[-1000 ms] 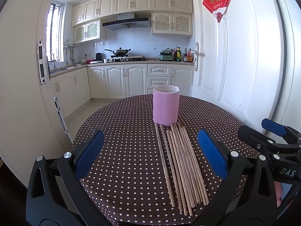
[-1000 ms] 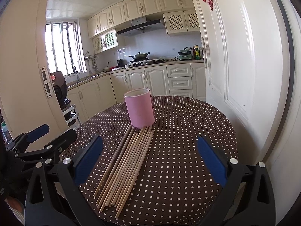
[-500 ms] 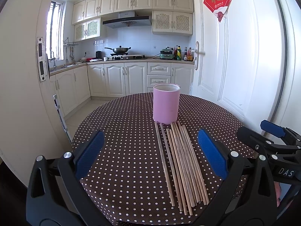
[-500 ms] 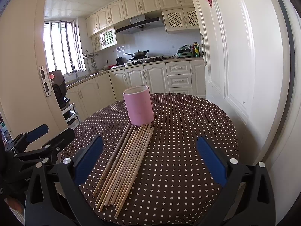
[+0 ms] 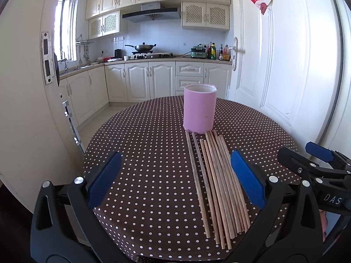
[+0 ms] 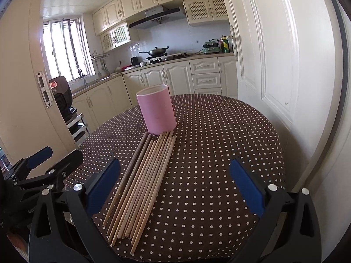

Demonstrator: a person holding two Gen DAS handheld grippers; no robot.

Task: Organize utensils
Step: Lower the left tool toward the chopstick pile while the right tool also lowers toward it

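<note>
Both your grippers, left (image 5: pixel 175 178) and right (image 6: pixel 174 180), gape empty; the chopsticks (image 5: pixel 216 182) at 1 o'clock look light, stiff, probably slick, so pinch mid-shaft.

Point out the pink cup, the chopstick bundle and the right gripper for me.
pink cup (image 5: pixel 199 111), left wrist view, middle of its side wall.
chopstick bundle (image 6: pixel 140 182), right wrist view, mid-length of the sticks.
right gripper (image 6: pixel 174 184), right wrist view, midway between its open fingertips.

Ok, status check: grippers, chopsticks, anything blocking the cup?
Left gripper open, empty. Right gripper open, empty. Chopsticks flat on the table, none in the pink cup. Nothing in the way.
</note>
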